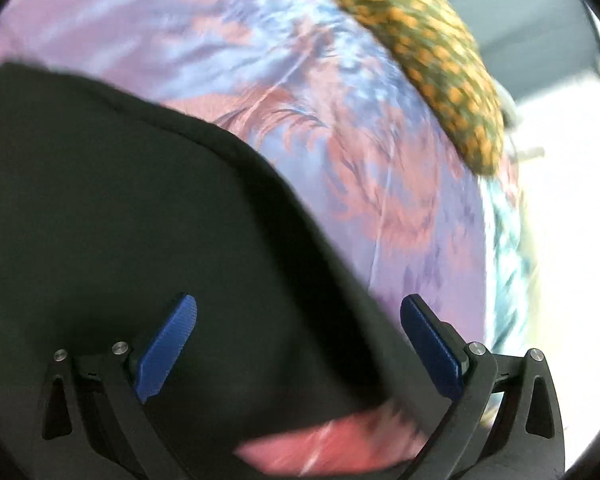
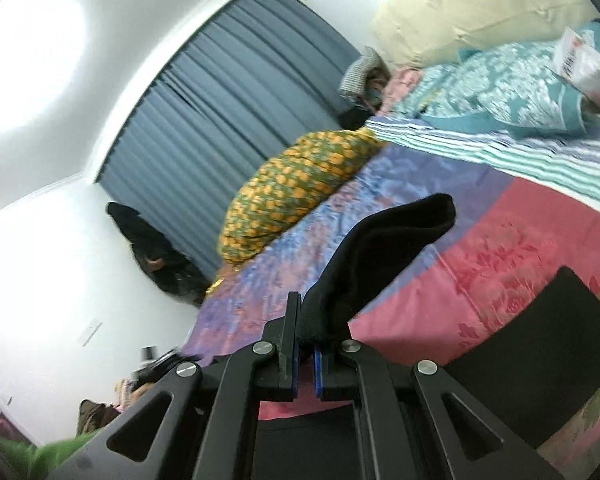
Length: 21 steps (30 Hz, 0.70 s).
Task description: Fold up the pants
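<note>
On the bed (image 2: 520, 248), over a pink, purple and blue patterned bedspread (image 1: 340, 200), lie the black pants (image 1: 120, 220). Through your left wrist view they fill the lower left of the frame as a flat dark sheet, its edge running diagonally toward the lower right. Picture is motion-blurred.

Your left gripper (image 1: 298, 344) is spread wide, blue pads (image 1: 166, 350) well apart, nothing between them. It hangs over the pants; whether it touches the cloth, cannot tell.

Your right gripper (image 2: 306, 360) is pressed nearly together, pinching a bunch of the pants (image 2: 380, 264) between its blue pads. From the pinch the black cloth rises and runs away from the camera, ending in a rounded fold above the bedspread. A second stretch of black cloth shows at lower right, lying flat on the pink part of the spread.

Beyond, along the far edge of the bed: an orange-and-green patterned bundle (image 2: 296, 192), seen in both views. Past it, a teal floral blanket (image 2: 512, 92) crumpled on a striped sheet (image 2: 540, 156), with a cream pillow (image 2: 460, 12) against the wall. Grey-blue pleated curtain (image 2: 228, 108) behind, and a dark garment (image 2: 156, 252) hanging by the white wall.
</note>
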Available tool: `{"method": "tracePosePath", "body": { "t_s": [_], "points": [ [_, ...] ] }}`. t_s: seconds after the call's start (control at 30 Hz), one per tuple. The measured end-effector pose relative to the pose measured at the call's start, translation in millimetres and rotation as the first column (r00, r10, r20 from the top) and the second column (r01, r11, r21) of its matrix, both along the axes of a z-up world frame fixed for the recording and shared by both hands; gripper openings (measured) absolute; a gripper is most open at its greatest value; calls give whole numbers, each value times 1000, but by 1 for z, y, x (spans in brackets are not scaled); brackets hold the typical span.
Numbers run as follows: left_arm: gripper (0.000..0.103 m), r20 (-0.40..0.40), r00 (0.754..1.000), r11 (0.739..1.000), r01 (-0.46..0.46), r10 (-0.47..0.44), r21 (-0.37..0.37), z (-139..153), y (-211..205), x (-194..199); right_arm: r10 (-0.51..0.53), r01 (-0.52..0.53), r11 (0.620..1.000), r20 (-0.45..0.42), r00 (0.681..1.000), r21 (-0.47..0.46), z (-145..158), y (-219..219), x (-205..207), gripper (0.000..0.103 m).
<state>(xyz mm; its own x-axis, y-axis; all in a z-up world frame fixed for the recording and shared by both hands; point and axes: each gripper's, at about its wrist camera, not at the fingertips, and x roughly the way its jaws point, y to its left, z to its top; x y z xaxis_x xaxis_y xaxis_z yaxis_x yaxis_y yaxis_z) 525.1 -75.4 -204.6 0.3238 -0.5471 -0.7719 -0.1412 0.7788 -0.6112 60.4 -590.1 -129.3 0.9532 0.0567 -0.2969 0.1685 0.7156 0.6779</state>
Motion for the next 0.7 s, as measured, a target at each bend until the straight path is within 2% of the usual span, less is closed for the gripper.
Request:
{"method": "tracePosePath", "body": {
  "t_s": [0.07,0.13,0.17,0.2,0.23,0.3,0.37,0.4,0.43,0.47,0.53,0.57,0.6,0.63,0.7],
  "points": [
    [100,-43,998,996,-50,47,-72,-13,1,13,25,-25,1000,32,999,-1,10,-1,-11,5],
    [87,-55,995,991,-94,89,-99,-20,7,17,62,-63,998,81,995,10,21,-1,-27,5],
    [53,-60,994,990,-102,96,-100,-23,11,19,76,-78,997,94,993,17,23,-2,-34,5],
    [4,-68,993,991,-101,95,-93,-25,13,19,82,-84,996,92,992,21,22,-4,-39,5],
    [5,-78,992,992,-104,98,-75,-25,15,18,82,-84,996,74,994,26,19,-8,-43,5],
    [6,-22,996,993,-90,88,-75,-10,21,6,71,-71,997,-12,997,29,8,-17,-41,5],
    [6,77,997,1000,-20,20,-13,25,23,-8,64,-57,996,-107,992,67,-13,-34,-29,5],
    [6,128,992,1000,4,-6,12,44,23,-18,61,-52,996,-128,990,70,-17,-39,-23,5],
    [6,179,984,999,17,-22,29,64,27,-29,66,-59,997,-139,988,59,-16,-43,-15,5],
    [6,261,965,999,25,-34,38,94,33,-52,77,-72,996,-128,989,45,-10,-45,-8,5],
    [7,369,929,998,16,-36,57,128,46,-93,112,-113,994,-80,990,-3,14,-45,1,5],
    [8,423,905,997,8,-42,83,140,55,-125,127,-129,991,-73,989,-24,23,-46,4,5],
    [10,441,896,995,-1,-44,101,141,62,-151,142,-146,988,-87,986,-53,30,-48,5,5],
    [10,438,898,993,-8,-46,119,136,67,-172,147,-156,985,-114,983,-70,30,-50,6,5],
    [11,353,933,984,6,-69,178,97,71,-221,130,-156,982,-220,967,-105,13,-61,2,5]
  ]
}}
